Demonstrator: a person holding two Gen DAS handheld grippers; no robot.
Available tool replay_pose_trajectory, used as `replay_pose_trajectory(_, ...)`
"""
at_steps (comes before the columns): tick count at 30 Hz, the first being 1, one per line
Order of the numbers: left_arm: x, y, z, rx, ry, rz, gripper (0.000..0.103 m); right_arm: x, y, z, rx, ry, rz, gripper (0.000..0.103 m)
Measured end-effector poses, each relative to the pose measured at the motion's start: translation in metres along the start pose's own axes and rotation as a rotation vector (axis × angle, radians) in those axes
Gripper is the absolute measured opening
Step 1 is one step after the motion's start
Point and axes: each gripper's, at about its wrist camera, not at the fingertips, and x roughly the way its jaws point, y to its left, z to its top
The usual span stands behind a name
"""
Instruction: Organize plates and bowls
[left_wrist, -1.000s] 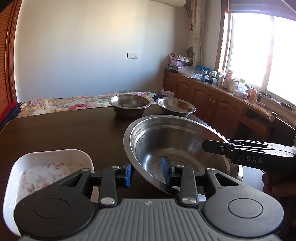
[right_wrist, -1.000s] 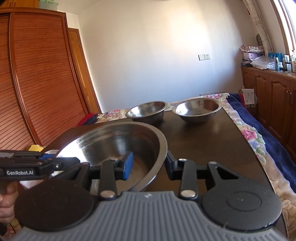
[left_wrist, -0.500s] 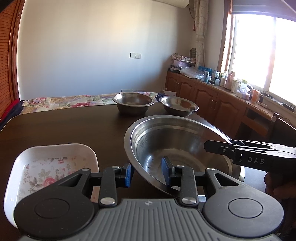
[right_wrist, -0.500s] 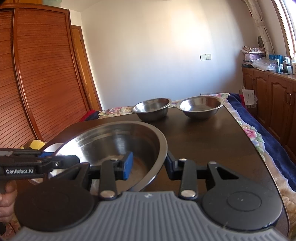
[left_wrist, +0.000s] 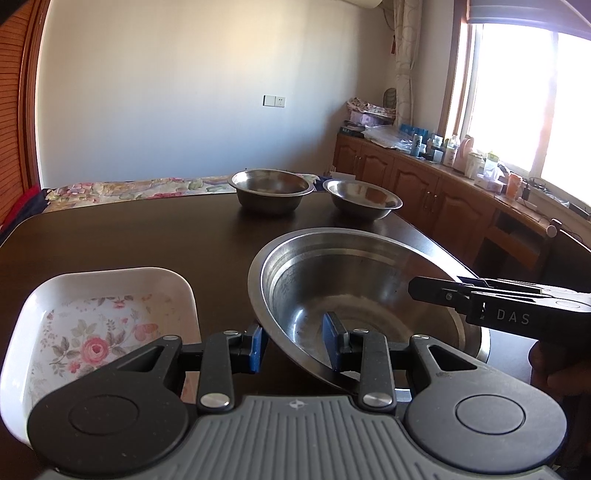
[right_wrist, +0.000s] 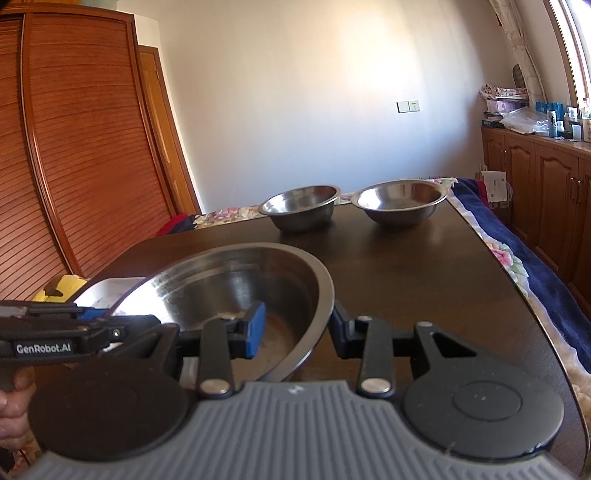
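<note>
Clearly the risk here is a slip: the large steel bowl (left_wrist: 354, 295) is smooth and wide, and each gripper straddles only a thin stretch of its rim, with a visible gap between pads and metal on both sides. If either one lifts or pulls before it has closed, the rim could slide out and the bowl tilt, or drop onto the dark table (left_wrist: 129, 240). An uneven pull could also swing it into the white floral dish (left_wrist: 103, 314), which sits just beside it on the left.

The left gripper (left_wrist: 293, 345) has its jaws spread around the bowl's left rim — one blue pad outside the wall, the other inside the basin. The right gripper (right_wrist: 295, 334) stands the same way across the opposite rim, jaws apart and not clamped. So the bowl lies between the two tools, at the near end of the table.

Two smaller steel bowls (right_wrist: 301, 206) stand side by side at the far edge, well apart from it — likely the stacking partners.
</note>
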Motion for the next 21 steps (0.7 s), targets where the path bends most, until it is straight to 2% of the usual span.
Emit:
replay_pose_trajectory(9,0.003,0.001,-0.003,-0.002,0.006,0.003,0.035,0.002,-0.001,-0.001,0.009,0.005,0.001,0.039)
replay_pose_trajectory(12,0.003,0.002,-0.003,-0.007,0.002,0.001,0.04,0.002,0.0,-0.001,0.005,0.005,0.003,0.04)
replay_pose_trajectory(14,0.0,0.003,-0.002,-0.009,-0.012,0.004,0.05,0.002,0.0,0.0,0.004,0.006,0.002,0.04)
replay_pose_trajectory(15,-0.001,0.003,-0.001,-0.009,-0.019,0.005,0.052,0.002,0.0,0.0,0.003,0.006,0.002,0.041)
replay_pose_trajectory(18,-0.007,0.005,0.003,-0.017,-0.036,0.003,0.058,0.001,-0.001,0.004,-0.002,-0.003,-0.009,0.051)
replay_pose_trajectory(21,-0.015,0.007,0.009,-0.016,-0.066,0.011,0.065,-0.002,-0.003,0.008,-0.005,-0.014,-0.015,0.052)
